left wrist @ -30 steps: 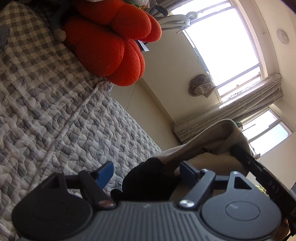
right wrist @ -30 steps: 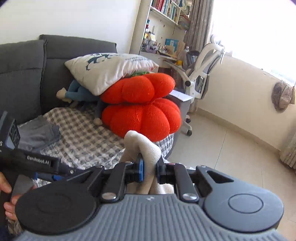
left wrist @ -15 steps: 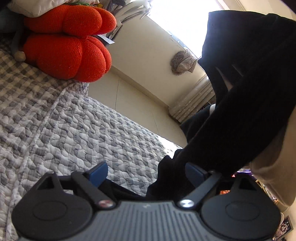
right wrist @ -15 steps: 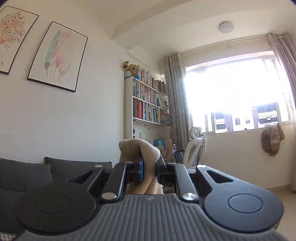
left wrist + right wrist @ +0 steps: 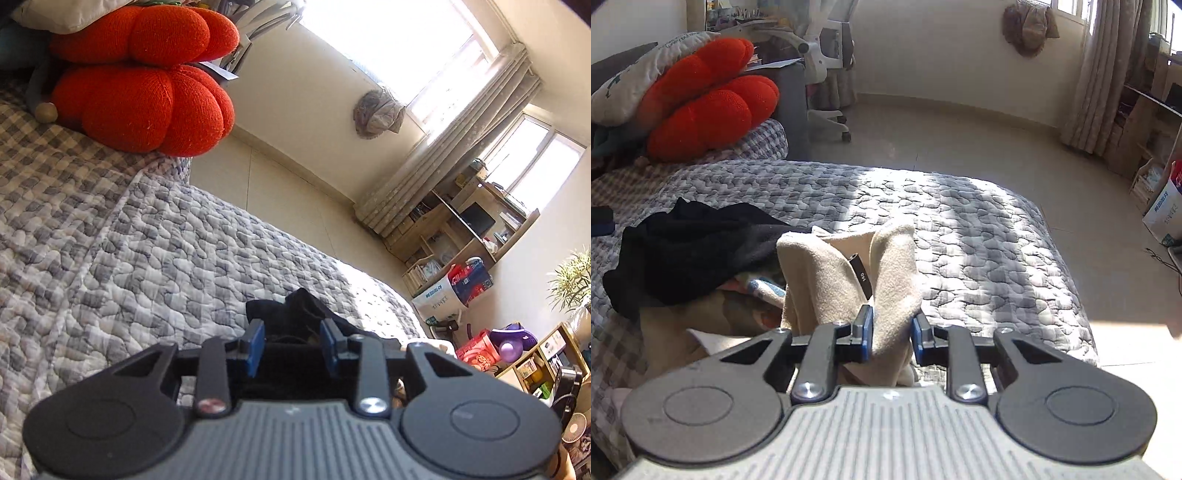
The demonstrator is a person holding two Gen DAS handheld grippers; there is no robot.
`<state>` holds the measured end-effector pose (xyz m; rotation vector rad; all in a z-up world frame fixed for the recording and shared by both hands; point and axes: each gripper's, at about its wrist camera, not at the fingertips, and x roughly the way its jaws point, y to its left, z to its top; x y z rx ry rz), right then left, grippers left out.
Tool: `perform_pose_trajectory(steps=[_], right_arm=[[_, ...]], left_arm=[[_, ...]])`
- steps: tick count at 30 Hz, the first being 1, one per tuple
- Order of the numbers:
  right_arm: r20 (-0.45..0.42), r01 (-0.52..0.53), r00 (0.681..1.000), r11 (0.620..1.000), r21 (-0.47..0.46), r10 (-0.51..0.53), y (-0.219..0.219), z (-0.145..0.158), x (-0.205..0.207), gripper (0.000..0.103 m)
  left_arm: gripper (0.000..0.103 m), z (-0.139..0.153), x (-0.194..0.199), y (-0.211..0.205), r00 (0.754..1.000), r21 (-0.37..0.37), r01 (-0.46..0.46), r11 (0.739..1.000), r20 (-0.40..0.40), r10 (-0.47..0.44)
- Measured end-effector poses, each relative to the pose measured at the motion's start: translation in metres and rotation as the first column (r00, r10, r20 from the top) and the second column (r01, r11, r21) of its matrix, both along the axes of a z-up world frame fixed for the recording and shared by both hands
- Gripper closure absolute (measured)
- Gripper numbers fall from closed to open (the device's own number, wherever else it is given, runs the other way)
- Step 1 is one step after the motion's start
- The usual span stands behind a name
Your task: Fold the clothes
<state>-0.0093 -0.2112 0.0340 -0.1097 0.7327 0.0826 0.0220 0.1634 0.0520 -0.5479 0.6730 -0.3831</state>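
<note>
Left wrist view: this view alone shows the desk (image 5: 476, 229) and plant (image 5: 570, 280) by the far wall. The left gripper (image 5: 291, 345) points down at a shallow angle over the quilt (image 5: 147, 251), toward its far edge. Its jaws have just been closing and stand at a moderate gap; black cloth (image 5: 295, 306) lies between and beyond the blue pads (image 5: 255, 347), but whether the pads press on it cannot be told. Two orange cushions (image 5: 147, 74) sit stacked at the quilt's far left corner. Right wrist view: this view alone shows the beige garment (image 5: 849, 273), the full heap of black cloth (image 5: 690, 243) lying on the quilt (image 5: 979, 236) toward its left edge, and a white chair (image 5: 827, 55) on the floor beyond. The right gripper (image 5: 892, 332) points steeply down at the quilt's near middle. Its jaws have just been opening; a fold of the beige garment stands between them, touching the left pad (image 5: 866, 332), with a slight gap at the right pad. A dark tag (image 5: 860, 275) shows between the garment's two upright folds.
</note>
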Motion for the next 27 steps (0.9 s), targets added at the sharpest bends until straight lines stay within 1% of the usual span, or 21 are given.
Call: perform_pose_trajectory(steps=[1,2,3,4,5,6,7,9,10,12,15,16,17,18,19,20,22,23,25,27], right_arm=[[0.020,0.005,1.000,1.000,-0.028,-0.005,-0.001,0.002,-0.005,0.050],[0.043,0.007,0.999,0.999,-0.053,-0.005,-0.002,0.003,-0.010,0.043],[0.074,-0.006,0.997,0.998,-0.066,0.011,-0.001,0.004,-0.012,0.041],[0.096,-0.030,0.995,0.997,-0.075,0.038,0.003,0.007,-0.014,0.039],[0.116,-0.061,0.991,0.994,-0.089,0.071,0.009,0.010,-0.015,0.039],[0.129,-0.115,0.983,0.986,-0.119,0.130,0.019,0.010,-0.018,0.039],[0.131,-0.182,0.970,0.970,-0.161,0.203,0.034,0.007,-0.020,0.039],[0.122,-0.310,0.930,0.919,-0.242,0.346,0.064,-0.001,-0.025,0.034],[0.107,-0.372,0.904,0.887,-0.274,0.413,0.080,-0.005,-0.028,0.031],[0.075,-0.475,0.847,0.812,-0.338,0.527,0.112,-0.017,-0.032,0.031],[0.044,-0.539,0.789,0.724,-0.430,0.613,0.149,-0.031,-0.029,0.031],[0.040,-0.544,0.782,0.712,-0.443,0.622,0.156,-0.032,-0.024,0.031],[0.040,-0.549,0.779,0.713,-0.437,0.625,0.161,-0.030,-0.019,0.042],[0.043,-0.550,0.782,0.720,-0.423,0.622,0.164,-0.026,-0.013,0.060],[0.067,-0.526,0.804,0.759,-0.384,0.591,0.162,-0.016,-0.007,0.085],[0.126,-0.470,0.838,0.821,-0.324,0.530,0.156,0.001,-0.001,0.085],[0.236,-0.384,0.870,0.895,-0.224,0.433,0.137,0.034,0.004,0.085],[0.281,-0.341,0.880,0.921,-0.188,0.383,0.126,0.049,0.005,0.086],[0.366,-0.255,0.885,0.957,-0.140,0.290,0.104,0.076,0.006,0.091],[0.448,-0.179,0.870,0.979,-0.101,0.205,0.084,0.100,0.002,0.092]], left_arm=[[0.057,-0.002,0.002,0.000,1.000,-0.003,-0.002,1.000,-0.011,0.002],[0.053,-0.004,0.005,0.000,1.000,-0.005,-0.004,1.000,-0.024,0.004],[0.044,-0.005,0.006,-0.001,0.999,-0.005,-0.007,1.000,-0.036,0.007],[0.038,-0.006,0.006,-0.001,0.999,-0.006,-0.008,1.000,-0.045,0.007],[0.037,-0.007,0.006,-0.002,0.999,-0.007,-0.007,1.000,-0.051,0.007],[0.037,-0.008,0.007,-0.003,0.998,-0.005,-0.005,1.000,-0.057,0.005],[0.037,-0.008,0.007,-0.005,0.998,0.000,-0.001,1.000,-0.061,0.001],[0.037,-0.010,0.008,-0.008,0.998,0.008,0.006,1.000,-0.069,-0.005],[0.036,-0.010,0.008,-0.009,0.997,0.012,0.009,1.000,-0.071,-0.008],[0.035,-0.011,0.008,-0.008,0.997,0.011,0.006,1.000,-0.073,-0.006],[0.034,-0.012,0.009,-0.003,0.997,-0.003,-0.010,1.000,-0.080,0.010],[0.034,-0.012,0.009,0.000,0.996,-0.011,-0.017,1.000,-0.083,0.016],[0.034,-0.012,0.010,0.003,0.996,-0.020,-0.024,1.000,-0.087,0.022],[0.034,-0.012,0.010,0.005,0.996,-0.027,-0.031,0.999,-0.090,0.028],[0.033,-0.012,0.009,0.007,0.995,-0.034,-0.037,0.999,-0.092,0.034],[0.033,-0.012,0.009,0.010,0.995,-0.041,-0.044,0.998,-0.094,0.040],[0.031,-0.011,0.009,0.014,0.995,-0.058,-0.050,0.997,-0.092,0.044],[0.031,-0.011,0.009,0.014,0.995,-0.067,-0.048,0.997,-0.090,0.042],[0.030,-0.011,0.009,0.011,0.996,-0.074,-0.032,0.997,-0.086,0.025],[0.028,-0.011,0.009,0.004,0.997,-0.070,0.001,0.998,-0.079,-0.006]])
